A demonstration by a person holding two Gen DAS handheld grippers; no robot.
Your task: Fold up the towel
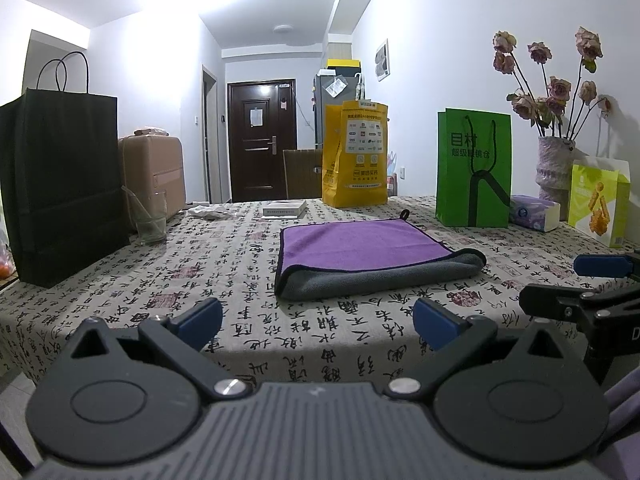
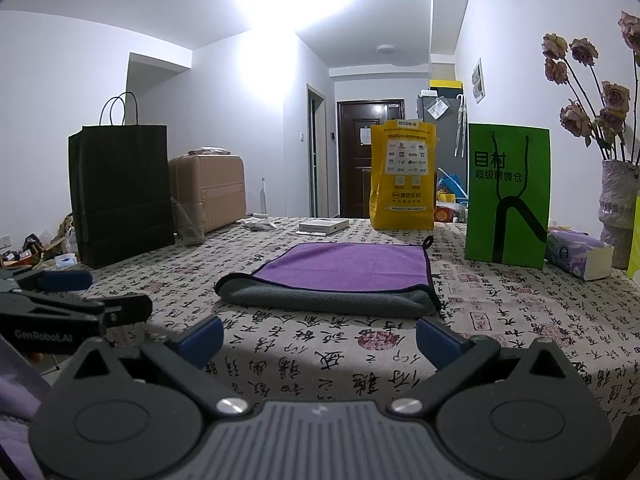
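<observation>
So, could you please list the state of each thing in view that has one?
towel: folded, flat on the table, untouched
left tool: open, empty
right tool: open, empty
glass: upright
green bag: standing upright
black bag: standing upright
</observation>
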